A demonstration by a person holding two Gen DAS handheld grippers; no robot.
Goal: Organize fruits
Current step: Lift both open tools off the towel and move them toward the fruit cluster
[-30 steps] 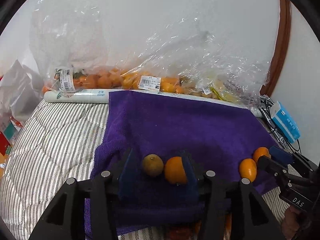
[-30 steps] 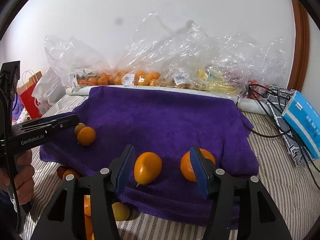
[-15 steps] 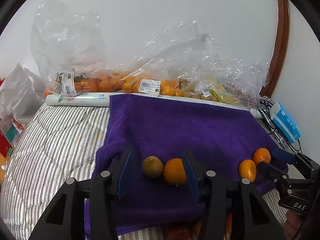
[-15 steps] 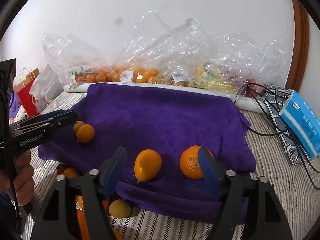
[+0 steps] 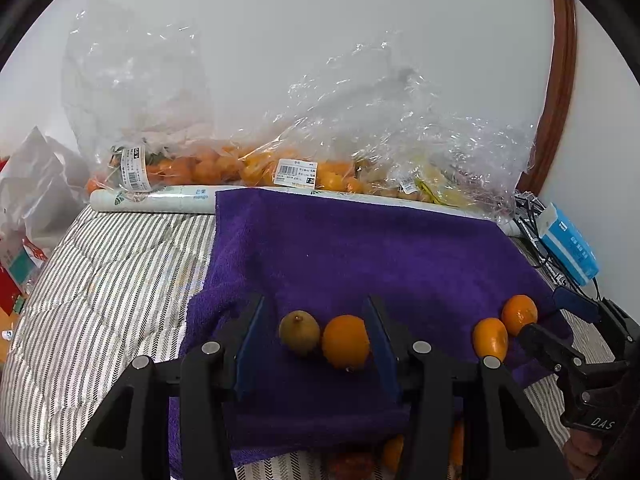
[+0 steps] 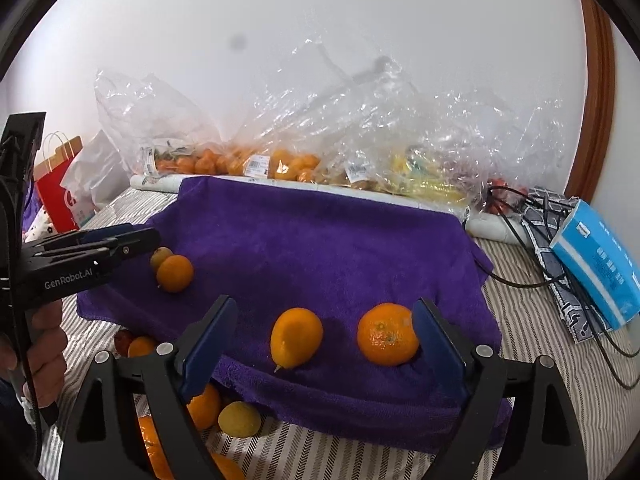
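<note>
A bedroom at home

Ahead of the hand-held gripper (image 6: 320, 344) lies a striped quilt (image 5: 112, 280) on a bed, with a purple towel (image 6: 320, 240), shop-labelled fruit bags (image 6: 280, 160), a tissue box (image 6: 596, 264) and a plain wall (image 6: 360, 20).

Pretty even, soft indoor light in both views, with glare sparkling off the clear plastic bags (image 5: 360, 132), soft shadows under the fruit, heavy fisheye bending plus black corners, and everything reasonably sharp.

"GenRobot.AI" on left hand-held gripper (image 6: 132, 240)
</note>
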